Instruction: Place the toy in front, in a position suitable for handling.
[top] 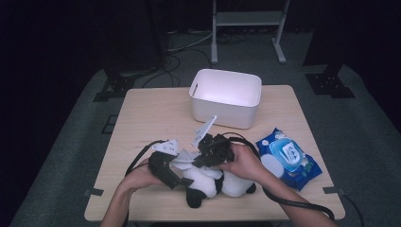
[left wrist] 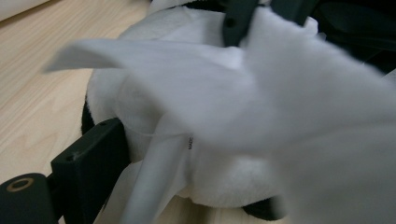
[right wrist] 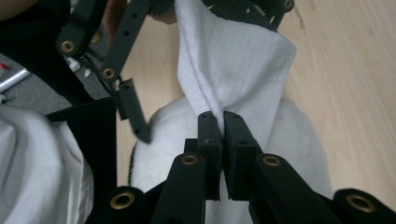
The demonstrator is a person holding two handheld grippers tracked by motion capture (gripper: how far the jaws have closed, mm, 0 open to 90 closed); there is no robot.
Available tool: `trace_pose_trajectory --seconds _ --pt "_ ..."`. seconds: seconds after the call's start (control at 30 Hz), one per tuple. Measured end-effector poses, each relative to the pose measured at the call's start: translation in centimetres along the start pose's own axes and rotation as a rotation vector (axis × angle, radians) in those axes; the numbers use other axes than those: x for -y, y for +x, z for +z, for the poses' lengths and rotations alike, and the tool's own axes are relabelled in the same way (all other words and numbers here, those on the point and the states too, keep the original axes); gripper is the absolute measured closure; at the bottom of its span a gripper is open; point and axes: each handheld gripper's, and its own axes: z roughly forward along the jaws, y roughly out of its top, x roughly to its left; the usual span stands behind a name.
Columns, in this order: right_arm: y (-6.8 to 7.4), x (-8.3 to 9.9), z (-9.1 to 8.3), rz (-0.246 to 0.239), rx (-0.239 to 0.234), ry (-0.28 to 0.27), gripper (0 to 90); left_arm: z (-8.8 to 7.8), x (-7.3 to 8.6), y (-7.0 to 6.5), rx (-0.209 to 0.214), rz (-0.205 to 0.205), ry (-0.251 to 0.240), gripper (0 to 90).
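A person's forearms are reaching in over the near edge of the tabletop point(top: 142, 113), each hand working a hand-held gripper above a black-and-white plush toy point(top: 208, 182) lying near that edge. The right hand-held gripper point(right wrist: 219, 116) is pinching a white wipe point(right wrist: 233, 60), its two jaws pressed together on a gathered fold of the sheet, which is draping down over the toy's white fur. The left hand-held gripper point(top: 165, 169) is sitting against the toy's left side; its own view is showing one black jaw beside the plush body, with the wipe blurred across the lens, so whether it is clamping the toy or merely bracing it cannot be told.

Judging from this, the wipe is already out and gripped, and the wiping of the toy appears to be underway or just starting rather than finished. The blue pack of wet wipes point(top: 288, 158) is lying to the right of the toy, well clear of it. The white bin point(top: 227, 97) is standing at the far side of the tabletop, apparently empty, suggesting the disposal or stowing step is still to come.
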Motion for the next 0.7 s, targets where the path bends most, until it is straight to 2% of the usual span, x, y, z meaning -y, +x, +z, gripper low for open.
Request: trace_pose_trajectory --seconds 0.23,0.33,0.5,0.53,0.7 --pt "-1.6 -0.3 -0.2 0.031 0.025 -0.009 85.5 -0.4 0.3 0.3 -0.014 -0.011 -0.009 6.3" --pt "-1.9 -0.3 -0.4 0.044 0.030 -0.014 85.6 -0.7 0.4 0.4 -0.020 -0.017 -0.013 6.3" --pt "-1.1 -0.5 -0.4 0.025 0.019 -0.010 85.6 -0.5 0.7 0.8 -0.014 -0.021 -0.013 6.3" --pt "-0.6 -0.6 -0.1 0.006 0.009 -0.010 85.6 -0.2 0.9 0.9 -0.004 -0.028 -0.015 6.3" --pt "0.7 -1.3 0.7 -0.017 -0.032 0.005 85.5 -0.1 0.9 0.9 -0.003 -0.029 -0.024 6.3"
